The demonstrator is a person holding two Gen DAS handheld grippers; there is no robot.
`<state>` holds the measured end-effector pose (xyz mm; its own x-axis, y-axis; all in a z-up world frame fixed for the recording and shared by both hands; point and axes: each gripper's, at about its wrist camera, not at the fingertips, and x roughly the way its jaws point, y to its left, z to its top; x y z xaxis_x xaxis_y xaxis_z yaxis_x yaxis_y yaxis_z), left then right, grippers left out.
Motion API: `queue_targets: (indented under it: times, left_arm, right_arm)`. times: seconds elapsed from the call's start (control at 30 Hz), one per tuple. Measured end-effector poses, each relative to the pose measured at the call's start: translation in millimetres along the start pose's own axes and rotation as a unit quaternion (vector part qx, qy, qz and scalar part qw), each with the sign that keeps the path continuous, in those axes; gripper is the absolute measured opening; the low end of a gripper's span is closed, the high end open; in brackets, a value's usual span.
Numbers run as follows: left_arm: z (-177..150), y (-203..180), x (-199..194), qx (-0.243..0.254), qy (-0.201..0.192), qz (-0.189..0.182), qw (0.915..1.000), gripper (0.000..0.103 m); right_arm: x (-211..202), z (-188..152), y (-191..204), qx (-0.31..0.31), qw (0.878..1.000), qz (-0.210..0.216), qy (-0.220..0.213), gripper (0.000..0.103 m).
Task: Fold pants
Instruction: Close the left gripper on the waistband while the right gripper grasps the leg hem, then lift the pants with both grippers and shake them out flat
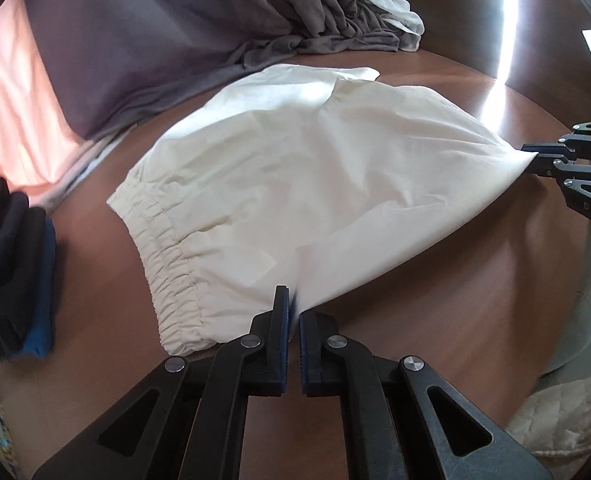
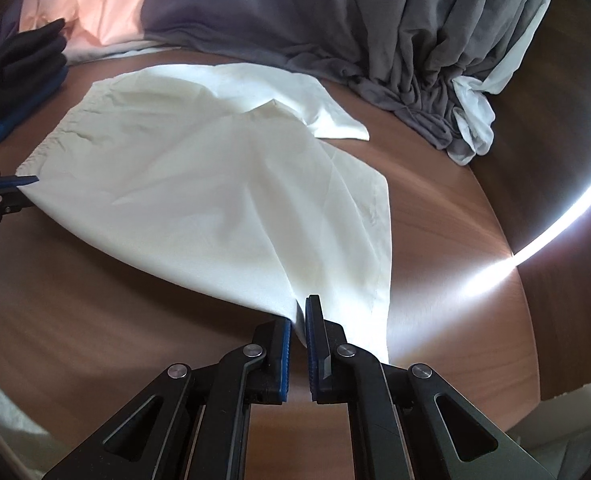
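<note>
White pants with a gathered elastic waistband lie on a round brown table. My left gripper is shut on the near edge of the cloth beside the waistband. At the right edge of that view, my right gripper pinches the other end of the same edge. In the right wrist view, the right gripper is shut on a pulled-up fold of the pants. The left gripper shows at the far left, clamped on the cloth. The fabric stretches taut between both grips.
A heap of grey cloth with a white piece lies at the table's back. Pink fabric lies at the back left. A stack of dark and blue folded clothes sits at the left. Bright glare runs along the table's right edge.
</note>
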<state>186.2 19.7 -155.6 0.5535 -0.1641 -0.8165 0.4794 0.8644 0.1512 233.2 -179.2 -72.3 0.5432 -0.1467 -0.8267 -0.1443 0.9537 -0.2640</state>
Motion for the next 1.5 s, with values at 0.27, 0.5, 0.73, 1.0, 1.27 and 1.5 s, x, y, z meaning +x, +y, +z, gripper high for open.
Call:
queue_targets:
  times: [0.27,0.5,0.73,1.0,1.27,1.5]
  left_arm:
    - [-8,-1,-3,-0.017,0.003,0.007,0.9998,0.009]
    - [-5,-1,8,-0.01,-0.012,0.025,0.9996,0.018]
    - [0,4,-5,-0.019,-0.03,0.025,0.999,0.004]
    - [29,13,-38,-0.015,-0.054,0.03,0.998,0.003]
    - [66,29,-72,-0.025,-0.095,0.045,0.9941,0.003]
    - [90,48,-79,-0.032,-0.108,0.055,0.9921,0.003]
  right_arm:
    - [-17,-13,0,-0.002,1.0,0.013,0.003,0.007]
    - [-30,-6,-6,-0.003,1.0,0.013,-0.018,0.007]
    - [-33,-8,-9,-0.009,1.0,0.002,-0.022,0.007]
    - [-56,7,-25,0.0,0.998,-0.001,-0.062,0.005]
    - [-95,53,-48,0.003,0.986,-0.016,-0.166,0.004]
    - [-103,102,-52,-0.022,0.969,-0.025,-0.246,0.003]
